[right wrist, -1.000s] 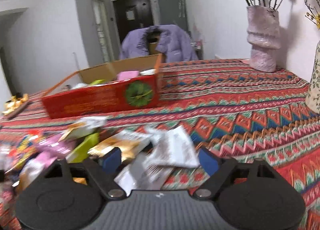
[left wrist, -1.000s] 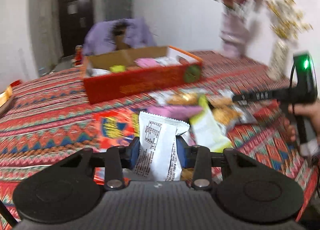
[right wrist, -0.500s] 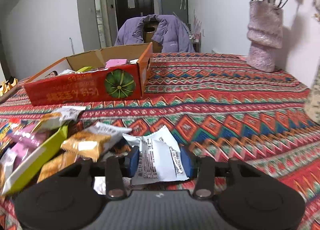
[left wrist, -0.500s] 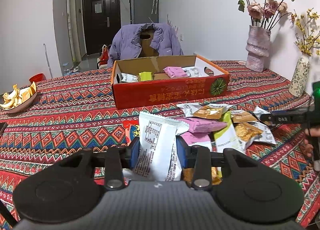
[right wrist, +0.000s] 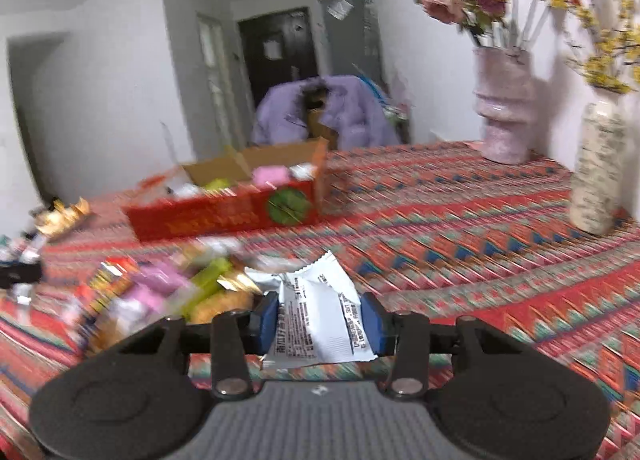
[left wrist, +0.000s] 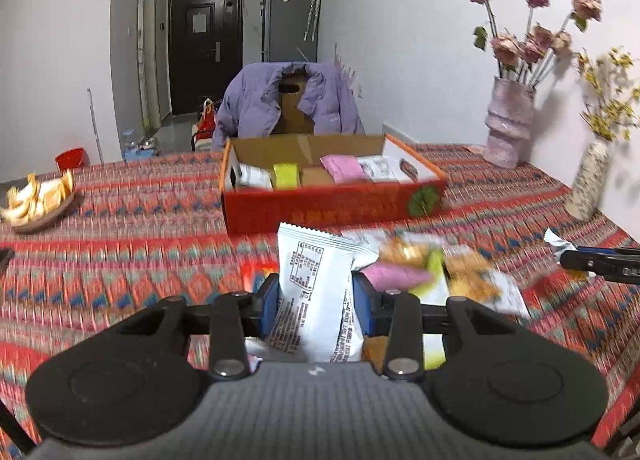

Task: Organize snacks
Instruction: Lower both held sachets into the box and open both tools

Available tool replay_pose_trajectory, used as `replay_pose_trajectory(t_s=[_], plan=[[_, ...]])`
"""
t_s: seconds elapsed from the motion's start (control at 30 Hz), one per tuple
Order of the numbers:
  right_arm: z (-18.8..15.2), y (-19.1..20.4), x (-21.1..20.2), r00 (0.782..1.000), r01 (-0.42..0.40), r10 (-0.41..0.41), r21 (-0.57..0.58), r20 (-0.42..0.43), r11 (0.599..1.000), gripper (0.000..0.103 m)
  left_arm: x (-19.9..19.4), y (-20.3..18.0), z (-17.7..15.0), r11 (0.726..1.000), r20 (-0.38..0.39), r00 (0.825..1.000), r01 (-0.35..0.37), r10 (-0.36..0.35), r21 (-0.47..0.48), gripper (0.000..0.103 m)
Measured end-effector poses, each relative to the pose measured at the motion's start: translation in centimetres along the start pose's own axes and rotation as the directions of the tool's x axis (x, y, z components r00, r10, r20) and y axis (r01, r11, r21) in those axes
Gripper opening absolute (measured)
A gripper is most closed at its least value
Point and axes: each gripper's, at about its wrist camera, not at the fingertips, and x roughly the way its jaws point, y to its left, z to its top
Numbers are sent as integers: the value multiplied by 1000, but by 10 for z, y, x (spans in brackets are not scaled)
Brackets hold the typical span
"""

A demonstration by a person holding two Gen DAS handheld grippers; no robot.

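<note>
My left gripper (left wrist: 316, 306) is shut on a white snack packet (left wrist: 316, 284) and holds it upright above the table. My right gripper (right wrist: 320, 320) is shut on another white snack packet (right wrist: 320, 312), lifted off the cloth. The red cardboard box (left wrist: 332, 204) stands ahead with several snacks inside; it also shows in the right wrist view (right wrist: 224, 216). A pile of loose snacks (left wrist: 432, 272) lies in front of the box, and shows left of my right gripper (right wrist: 160, 292). The right gripper's tip (left wrist: 600, 260) shows at the right edge of the left wrist view.
A pink vase with roses (left wrist: 508, 128) and a speckled vase (left wrist: 586, 184) stand at the right along the wall. A dish of orange peels (left wrist: 36, 200) sits at the far left. A chair with a purple jacket (left wrist: 284, 104) stands behind the box.
My right gripper closed on the white packet and lifted it off the table. My left gripper, still holding its packet, has risen and moved toward the box.
</note>
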Motion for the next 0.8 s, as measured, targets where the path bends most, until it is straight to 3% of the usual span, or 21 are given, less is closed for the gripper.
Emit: replay_pose_trajectory(t_s=[0.17, 0.27, 0.47, 0.67, 0.8], plan=[[74, 26, 55, 987, -160, 161, -52, 14, 986, 43, 69, 27, 73, 999, -29, 999, -25, 24, -21, 39], [126, 44, 111, 984, -178, 178, -94, -12, 979, 43, 126, 45, 109, 998, -95, 995, -44, 40, -34, 39], [203, 76, 257, 958, -224, 209, -56, -199, 973, 43, 228, 65, 135, 996, -207, 975, -82, 76, -18, 39], [212, 88, 398, 911, -132, 150, 71, -384, 989, 43, 290, 67, 134, 991, -295, 948, -97, 120, 91, 43], [206, 92, 434, 904, -91, 121, 92, -410, 992, 49, 300, 68, 133, 991, -292, 950, -78, 106, 106, 51]])
